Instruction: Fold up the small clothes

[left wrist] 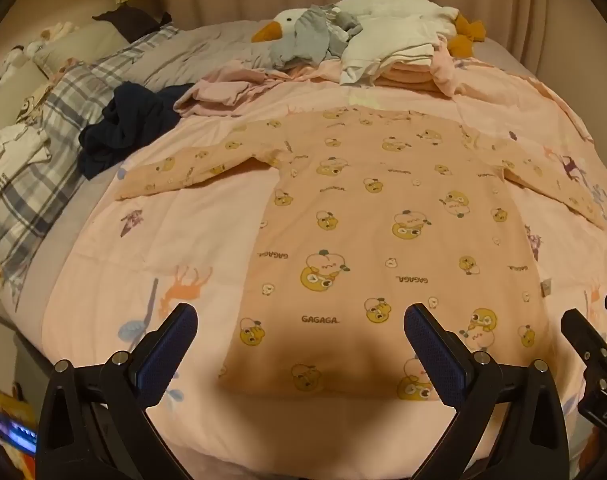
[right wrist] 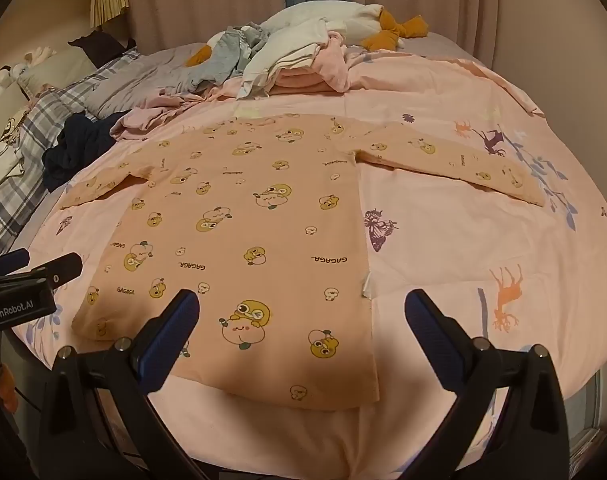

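Observation:
A small peach long-sleeved top (left wrist: 367,216) (right wrist: 247,216) with yellow duck prints lies flat on the pink quilt (left wrist: 175,236) (right wrist: 463,240), sleeves spread to both sides, hem toward me. My left gripper (left wrist: 301,320) hovers open over the hem's left half, nothing between its fingers. My right gripper (right wrist: 302,306) hovers open above the hem's right corner, also holding nothing. Each gripper shows at the edge of the other's view: the right gripper (left wrist: 595,316) at the right edge, the left gripper (right wrist: 35,264) at the left edge.
At the far end of the bed lie a heap of clothes: a grey garment (left wrist: 311,36), white and pink folded pieces (left wrist: 399,56) and a plush goose (left wrist: 275,28). A dark navy garment (left wrist: 123,128) and a plaid blanket (left wrist: 55,140) lie on the left.

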Tool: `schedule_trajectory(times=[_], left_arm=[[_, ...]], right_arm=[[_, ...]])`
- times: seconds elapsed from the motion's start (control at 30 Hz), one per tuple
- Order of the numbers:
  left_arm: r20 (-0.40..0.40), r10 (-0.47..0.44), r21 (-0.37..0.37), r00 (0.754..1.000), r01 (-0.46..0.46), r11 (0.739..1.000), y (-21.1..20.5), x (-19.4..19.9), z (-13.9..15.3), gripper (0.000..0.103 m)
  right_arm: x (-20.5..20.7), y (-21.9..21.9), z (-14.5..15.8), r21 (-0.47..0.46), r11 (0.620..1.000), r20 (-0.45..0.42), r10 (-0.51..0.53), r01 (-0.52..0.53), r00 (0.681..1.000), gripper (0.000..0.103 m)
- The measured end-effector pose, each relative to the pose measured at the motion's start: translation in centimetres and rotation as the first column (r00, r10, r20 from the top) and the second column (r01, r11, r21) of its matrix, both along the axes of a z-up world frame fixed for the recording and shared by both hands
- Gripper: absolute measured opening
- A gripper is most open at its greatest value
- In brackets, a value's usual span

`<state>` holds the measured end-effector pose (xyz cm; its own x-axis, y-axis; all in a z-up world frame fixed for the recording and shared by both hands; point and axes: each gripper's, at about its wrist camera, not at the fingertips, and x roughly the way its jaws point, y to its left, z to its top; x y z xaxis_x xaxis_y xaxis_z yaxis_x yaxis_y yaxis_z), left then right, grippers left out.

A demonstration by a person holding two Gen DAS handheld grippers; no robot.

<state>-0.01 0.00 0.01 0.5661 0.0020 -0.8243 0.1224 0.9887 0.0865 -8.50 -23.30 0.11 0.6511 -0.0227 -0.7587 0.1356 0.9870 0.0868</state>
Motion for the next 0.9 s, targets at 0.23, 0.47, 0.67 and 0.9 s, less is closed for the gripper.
schedule_trajectory(times=[0.23, 0.47, 0.67, 0.9], left_arm=[[0.000, 0.002, 0.001, 1.000, -0.002, 1.000, -0.12, -0.10, -0.03, 0.102], [0.001, -0.013, -0.019, 1.000, 0.013, 1.000, -0.41, -0.49, 0.46, 0.102], [0.000, -0.027, -0.015, 1.000, 0.027, 1.000, -0.29, -0.17, 0.13, 0.102], [0.000, -0.026, -0.013, 1.000, 0.026, 1.000, -0.37, -0.15, 0.16, 0.102]], right_arm=[[-0.17, 0.23, 0.12, 0.000, 1.000, -0.001, 0.001, -0.001, 1.000, 0.103], [-0.13, -0.08, -0.25, 0.000, 1.000, 0.004, 0.002, -0.002, 1.000, 0.103], [-0.32, 0.60, 0.42, -0.003, 1.000, 0.002, 0.005, -0.005, 1.000, 0.103], [-0.12, 0.66, 0.41, -0.003, 1.000, 0.002, 0.006, -0.006, 1.000, 0.103]])
